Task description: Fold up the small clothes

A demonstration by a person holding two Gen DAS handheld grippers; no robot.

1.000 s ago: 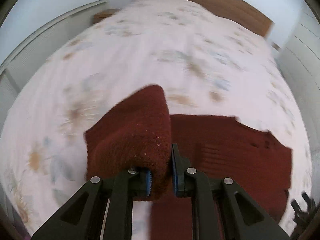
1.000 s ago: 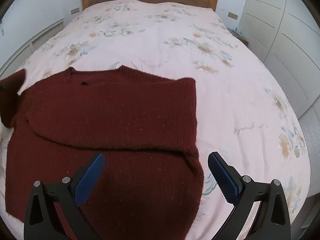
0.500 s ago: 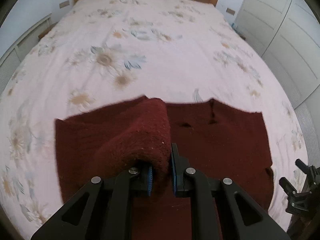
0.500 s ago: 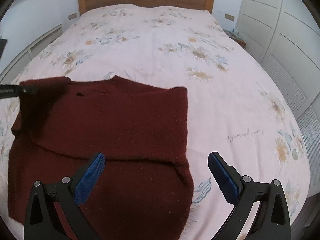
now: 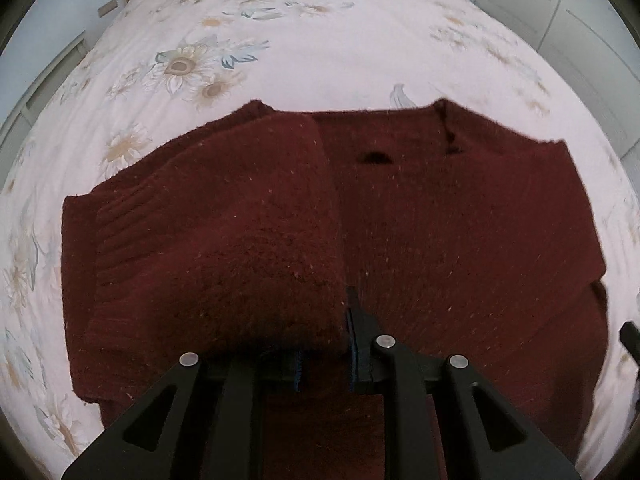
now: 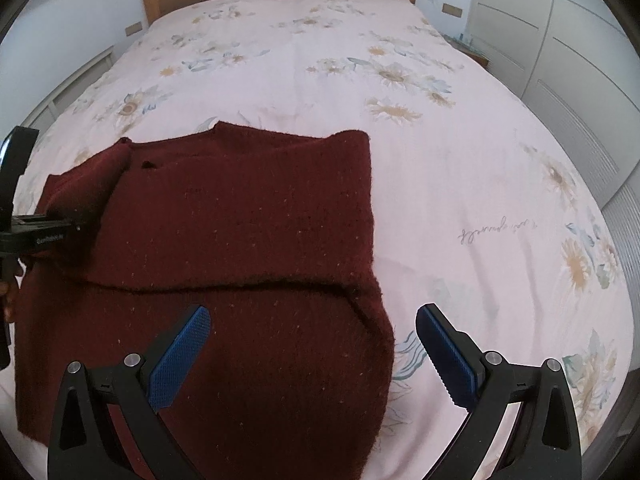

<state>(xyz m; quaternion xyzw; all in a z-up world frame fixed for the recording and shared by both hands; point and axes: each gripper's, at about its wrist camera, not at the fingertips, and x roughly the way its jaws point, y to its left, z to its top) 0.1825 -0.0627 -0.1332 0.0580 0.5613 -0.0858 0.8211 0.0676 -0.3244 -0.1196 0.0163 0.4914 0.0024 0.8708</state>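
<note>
Under the sleeve (image 5: 224, 248), the left hand-held gripper (image 5: 324, 364) pinches hidden knit, loosening; right hand-held gripper (image 6: 312, 356) spread.

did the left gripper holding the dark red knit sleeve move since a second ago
Yes. In the right wrist view the left gripper has come in from the left edge over the dark red knit sweater, carrying the sleeve toward its middle; its jaws have just been opening slightly.

The left tongs (image 5: 324, 356) point steeply down, jaws nearly closed and just easing apart, cloth between them. The right tongs (image 6: 312, 356) hover, jaws spread wide.
</note>
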